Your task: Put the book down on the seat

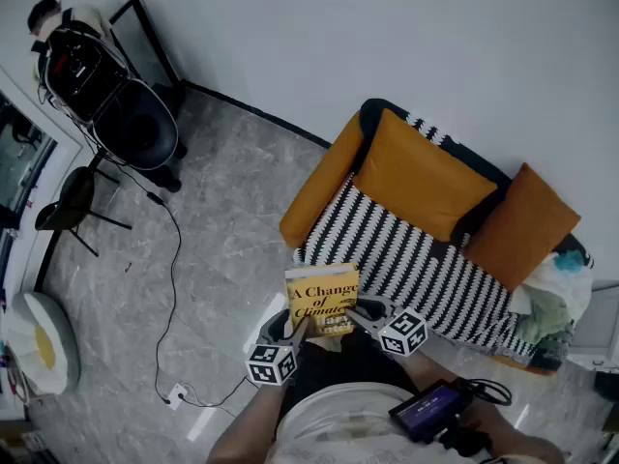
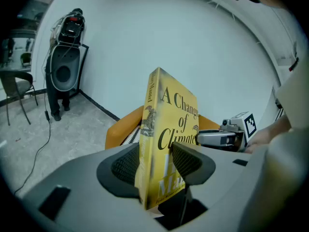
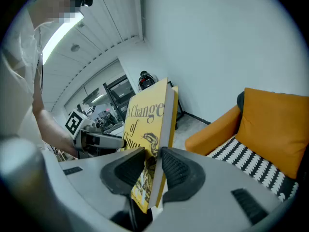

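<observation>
We hold the yellow book (image 1: 321, 298) upright in the air. Our left hand-held gripper (image 2: 157, 161) clamps its covers near the spine, and our right hand-held gripper (image 3: 153, 166) clamps the page-edge side. It is by the front edge of the striped sofa seat (image 1: 416, 264).

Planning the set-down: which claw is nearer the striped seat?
Right. The right claw grips the book at the front edge of the striped seat; the left claw grips it farther out, over the floor.

One book (image 1: 322, 299), one sofa (image 1: 416, 259), two grippers (image 1: 295, 323) (image 1: 359, 311)
</observation>
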{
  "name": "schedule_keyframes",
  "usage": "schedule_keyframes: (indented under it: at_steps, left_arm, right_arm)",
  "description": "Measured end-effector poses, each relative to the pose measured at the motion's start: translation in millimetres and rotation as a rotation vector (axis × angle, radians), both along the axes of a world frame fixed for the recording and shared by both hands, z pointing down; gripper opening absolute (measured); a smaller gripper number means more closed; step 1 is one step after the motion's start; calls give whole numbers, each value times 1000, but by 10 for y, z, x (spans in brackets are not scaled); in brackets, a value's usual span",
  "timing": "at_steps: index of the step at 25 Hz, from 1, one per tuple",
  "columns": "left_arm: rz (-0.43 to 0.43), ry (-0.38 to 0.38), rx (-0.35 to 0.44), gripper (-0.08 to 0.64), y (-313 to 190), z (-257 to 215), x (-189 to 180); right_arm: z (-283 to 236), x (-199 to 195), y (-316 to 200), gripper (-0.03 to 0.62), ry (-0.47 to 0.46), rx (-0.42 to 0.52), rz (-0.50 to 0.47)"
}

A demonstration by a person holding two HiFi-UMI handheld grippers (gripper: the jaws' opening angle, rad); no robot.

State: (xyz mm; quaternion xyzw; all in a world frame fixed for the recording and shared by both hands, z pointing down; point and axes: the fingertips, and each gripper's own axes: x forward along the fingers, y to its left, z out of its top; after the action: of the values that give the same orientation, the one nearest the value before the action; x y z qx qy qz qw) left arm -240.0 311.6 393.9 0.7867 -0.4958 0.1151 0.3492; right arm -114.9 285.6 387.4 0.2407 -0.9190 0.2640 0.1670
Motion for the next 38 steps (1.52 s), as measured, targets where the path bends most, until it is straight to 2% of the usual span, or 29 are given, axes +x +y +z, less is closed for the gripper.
schedule_keyframes:
  at_steps: [4, 7, 16, 29, 38]
  left_arm:
    - [-18, 10, 12, 224, 409, -244, -16]
    - [-1, -1, 41, 224, 519, -396, 1]
    - [24, 16, 83, 224, 554, -561, 85]
    - [94, 24, 87, 224, 452, -575, 350]
    - [147, 23, 88, 222, 333, -634, 404]
  right_arm:
    - [-283, -31, 381, 123, -1, 23, -13]
    - [-407, 1, 538, 121, -7, 38, -2]
    - [-622, 92, 594, 120, -29, 90, 24]
    - [-675, 359, 562, 120, -13, 96, 80]
    - [-767, 416, 479, 120, -53, 111, 138]
